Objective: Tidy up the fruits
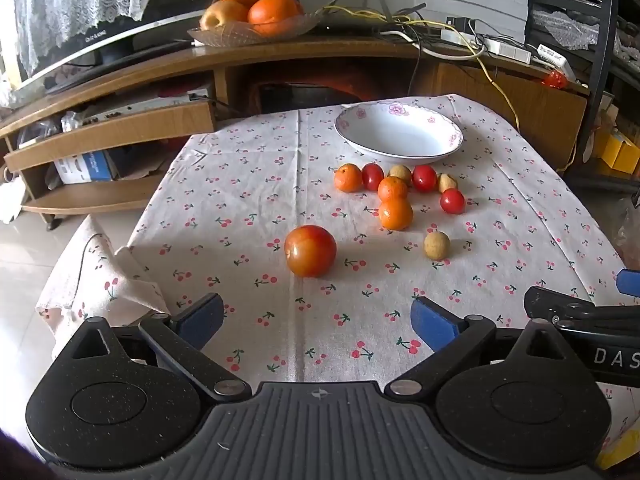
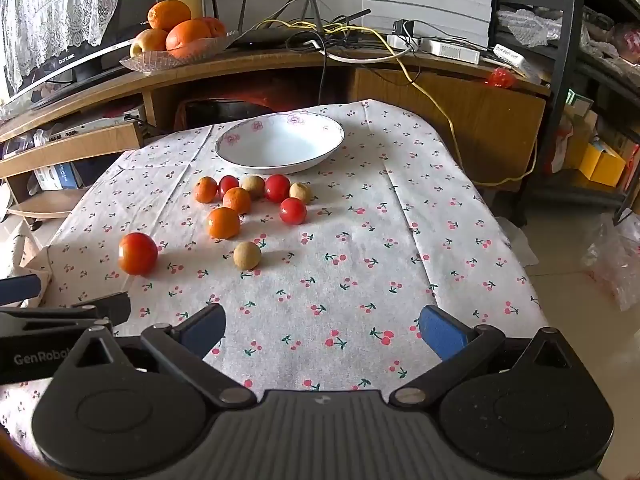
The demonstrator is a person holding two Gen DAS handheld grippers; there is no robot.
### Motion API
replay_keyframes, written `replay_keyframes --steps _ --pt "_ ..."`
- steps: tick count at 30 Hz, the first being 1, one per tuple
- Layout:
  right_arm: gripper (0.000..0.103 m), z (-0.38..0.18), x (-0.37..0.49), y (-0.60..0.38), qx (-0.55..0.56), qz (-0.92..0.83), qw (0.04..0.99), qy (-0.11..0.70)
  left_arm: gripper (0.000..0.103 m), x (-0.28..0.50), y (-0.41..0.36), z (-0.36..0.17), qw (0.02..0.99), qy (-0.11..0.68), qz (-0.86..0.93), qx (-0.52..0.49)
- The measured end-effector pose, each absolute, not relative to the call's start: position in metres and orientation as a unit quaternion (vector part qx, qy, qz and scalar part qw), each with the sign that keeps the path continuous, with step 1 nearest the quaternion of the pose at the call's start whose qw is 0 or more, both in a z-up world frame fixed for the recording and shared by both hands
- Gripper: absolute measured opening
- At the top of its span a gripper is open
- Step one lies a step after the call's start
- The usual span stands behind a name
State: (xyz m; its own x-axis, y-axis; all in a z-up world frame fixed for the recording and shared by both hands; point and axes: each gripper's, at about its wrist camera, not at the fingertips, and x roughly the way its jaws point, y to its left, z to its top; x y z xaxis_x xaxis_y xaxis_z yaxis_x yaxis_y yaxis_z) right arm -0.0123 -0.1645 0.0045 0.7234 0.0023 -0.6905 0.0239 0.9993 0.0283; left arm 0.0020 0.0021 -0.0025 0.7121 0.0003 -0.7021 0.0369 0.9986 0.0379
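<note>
Cherry-print tablecloth point(image 1: 280, 184), white bowl point(image 1: 400, 136), wooden shelving point(image 1: 120, 128)

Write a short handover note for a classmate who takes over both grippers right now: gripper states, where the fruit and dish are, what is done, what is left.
Left gripper: open, empty, hovering over the near edge of the table.
Right gripper: open, empty, beside it at the near edge.
White dish: at the far side of the cloth, nothing in it.
Large tomato: alone, nearest the left gripper.
Longan: alone, near the middle.
Cluster in front of the dish: three small oranges, three cherry tomatoes, two more longans.
Done: nothing moved yet, by the look of it.
Left: all ten fruits; probably start with the large tomato.
</note>
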Motion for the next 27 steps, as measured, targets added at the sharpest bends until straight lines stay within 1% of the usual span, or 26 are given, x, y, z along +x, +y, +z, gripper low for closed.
replay_keyframes --steps 18,27 --pt "0.103 0.005 -0.011 -0.166 0.028 0.004 0.927 0.375 0.099 0.003 0.001 -0.001 0.926 0.375 -0.008 0.03" --pt "0.098 0.006 -0.001 -0.163 0.032 0.024 0.925 0.378 0.097 0.008 0.003 0.002 0.928 0.37 -0.003 0.033"
